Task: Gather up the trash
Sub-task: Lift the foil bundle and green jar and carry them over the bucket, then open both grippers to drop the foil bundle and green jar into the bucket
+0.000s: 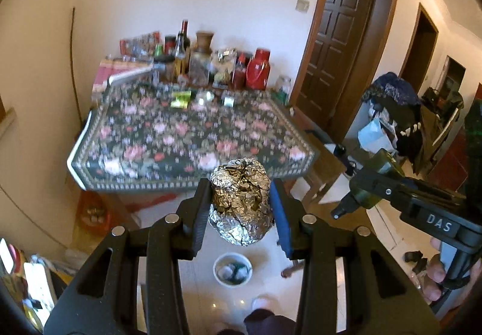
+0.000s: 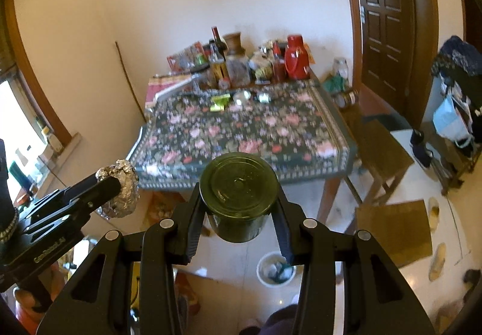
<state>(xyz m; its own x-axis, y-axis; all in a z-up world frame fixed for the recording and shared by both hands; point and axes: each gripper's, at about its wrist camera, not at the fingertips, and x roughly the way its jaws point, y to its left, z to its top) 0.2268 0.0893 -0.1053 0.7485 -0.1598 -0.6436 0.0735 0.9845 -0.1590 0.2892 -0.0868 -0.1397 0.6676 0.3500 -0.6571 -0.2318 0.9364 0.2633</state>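
- Left tongs (image 1: 241,202): closed on a crumpled foil ball (image 1: 239,199), one pad pressed to each side; ball held in the air, off any surface.
- Right tongs (image 2: 238,199): closed on a dark green bottle (image 2: 238,187), gripped across its body, flat base turned toward the camera. In the left wrist view the same bottle (image 1: 372,181) lies sideways in those tongs, black cap end pointing toward the foil ball.
- Both held items sit in front of the near edge of the tabletop (image 1: 192,136), above the floor, not touching the floral cloth.
- White bin (image 1: 232,270) stands on the floor below the tongs, on the near side of the tabletop; it holds pale and teal scraps.
- Far side of the tabletop, along the wall: cluster of bottles and jars, including a red thermos (image 2: 296,57) at the right end.
- In front of that cluster, on the cloth: green wrapper (image 2: 220,101) and a few small shiny pieces beside it; too blurred to identify.
- Right of the tabletop: wooden stool (image 2: 382,151), brown door (image 2: 382,18) behind it.
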